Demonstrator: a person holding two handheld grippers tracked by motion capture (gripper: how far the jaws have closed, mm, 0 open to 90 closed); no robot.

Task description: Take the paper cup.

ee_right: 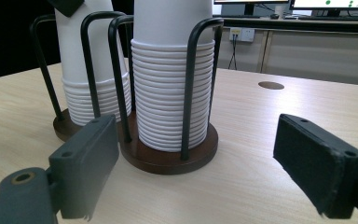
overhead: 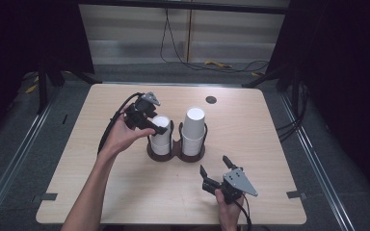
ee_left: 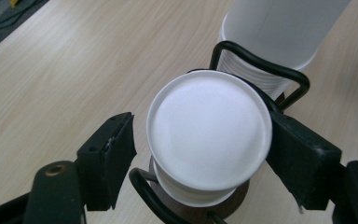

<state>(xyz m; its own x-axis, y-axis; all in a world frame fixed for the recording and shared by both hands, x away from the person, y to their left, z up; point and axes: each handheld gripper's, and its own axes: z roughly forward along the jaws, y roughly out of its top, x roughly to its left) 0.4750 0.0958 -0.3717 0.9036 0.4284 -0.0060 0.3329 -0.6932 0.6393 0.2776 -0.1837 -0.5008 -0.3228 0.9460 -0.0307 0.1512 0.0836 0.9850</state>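
The left gripper straddles the top cup of the left stack in the cup holder, jaws apart, not yet pinching; next it must close squarely. The right gripper waits open nearby.

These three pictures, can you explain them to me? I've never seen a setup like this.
A person at a wooden table holds a hand-operated claw in each hand. One picture looks down from above; the other two come from cameras riding on each claw. On the table stands a dark double holder with two stacks of upside-down white paper cups. The left claw sits around the top cup of the left stack: one pad looks to be touching it, the other is apart, so it isn't gripped yet. The right claw waits open, holding nothing, facing the taller right stack.
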